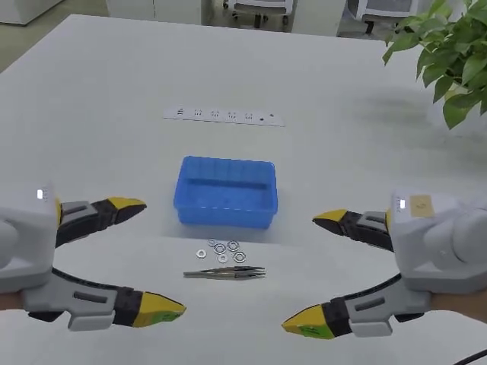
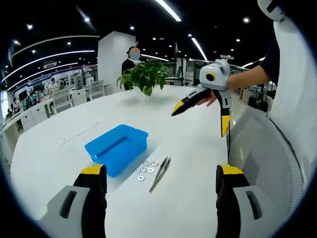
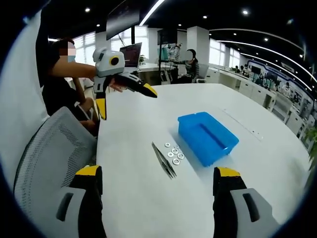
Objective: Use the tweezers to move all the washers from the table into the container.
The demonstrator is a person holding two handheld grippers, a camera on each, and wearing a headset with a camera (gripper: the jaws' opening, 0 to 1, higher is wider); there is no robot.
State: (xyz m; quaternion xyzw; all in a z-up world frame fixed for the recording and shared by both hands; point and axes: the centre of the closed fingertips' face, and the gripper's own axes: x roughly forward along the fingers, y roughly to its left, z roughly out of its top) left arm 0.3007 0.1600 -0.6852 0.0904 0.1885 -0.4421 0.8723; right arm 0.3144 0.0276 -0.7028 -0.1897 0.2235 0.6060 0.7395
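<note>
Mesh chair (image 3: 47,153) near tweezers (image 3: 164,160), gripper views

Between the left tongs (image 1: 163,256) and the right tongs (image 1: 298,272) the washers (image 1: 221,251) sit in a tight little cluster, too small for a sure count, and it can't be told which of them touch. Right beside them, also between the tongs, the tweezers (image 1: 225,272) are so thin that the state of their tips is unclear. Out past both tongs, beyond the container (image 1: 226,214), a pale strip (image 1: 223,115) carries marks too tiny to read. The left tongs' body runs off the head view's left edge, the right tongs' body off its right edge. Far beyond the right tongs, a plant (image 1: 449,53) is clipped by the top and right edges.
</note>
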